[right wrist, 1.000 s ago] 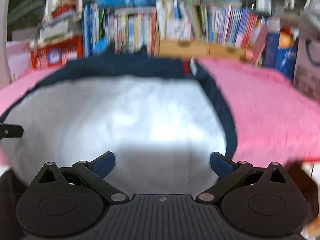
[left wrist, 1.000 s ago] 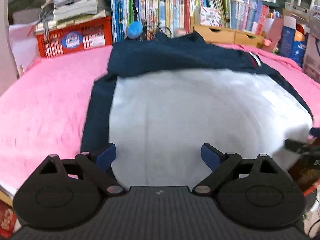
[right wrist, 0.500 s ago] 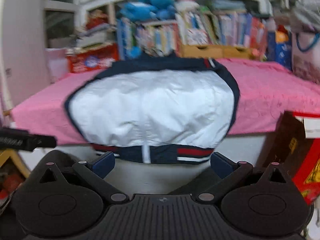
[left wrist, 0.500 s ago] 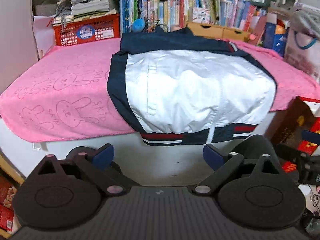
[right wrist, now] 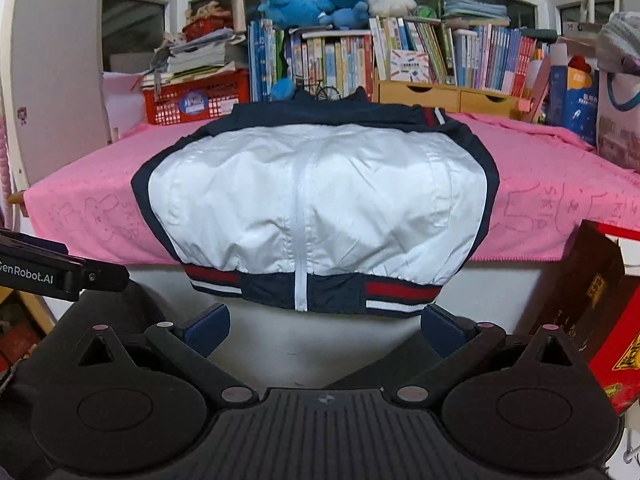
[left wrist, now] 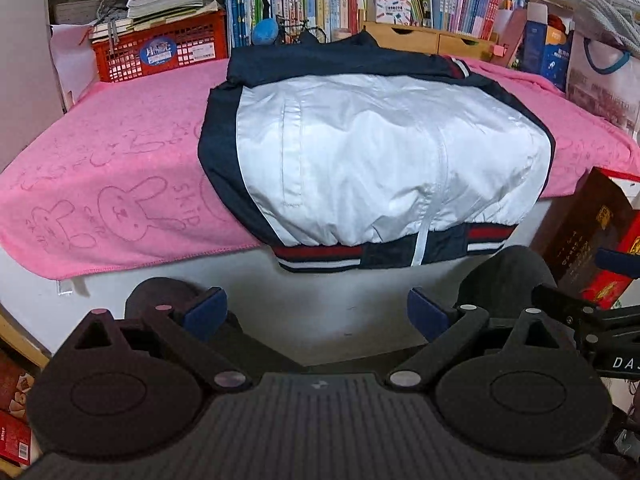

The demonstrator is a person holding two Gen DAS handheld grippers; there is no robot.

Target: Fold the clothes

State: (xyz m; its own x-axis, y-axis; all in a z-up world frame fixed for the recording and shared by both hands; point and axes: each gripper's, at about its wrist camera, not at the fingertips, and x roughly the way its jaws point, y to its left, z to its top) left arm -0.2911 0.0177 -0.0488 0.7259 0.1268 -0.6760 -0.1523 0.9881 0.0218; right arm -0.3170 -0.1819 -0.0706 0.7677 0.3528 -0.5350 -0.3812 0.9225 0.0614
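A white and navy jacket [left wrist: 380, 160] lies folded on the pink towel [left wrist: 112, 168] that covers the table; its red, white and navy striped hem hangs over the front edge. It also shows in the right wrist view [right wrist: 316, 200]. My left gripper [left wrist: 316, 314] is open and empty, held below and in front of the table edge, apart from the jacket. My right gripper [right wrist: 324, 328] is open and empty, just below the hanging hem [right wrist: 312, 292]. The right gripper's body shows at the right of the left wrist view [left wrist: 600, 320].
Books [right wrist: 400, 60], a red crate [right wrist: 196, 98], wooden drawers [right wrist: 444, 98] and plush toys [right wrist: 316, 0] line the back of the table. A dark and red box [right wrist: 600, 304] stands at the right by the table's front. A white bag [left wrist: 604, 76] stands at the far right.
Both grippers have pulled back from over the jacket to below the table's front edge. The jacket lies where it was, its hem now in view.
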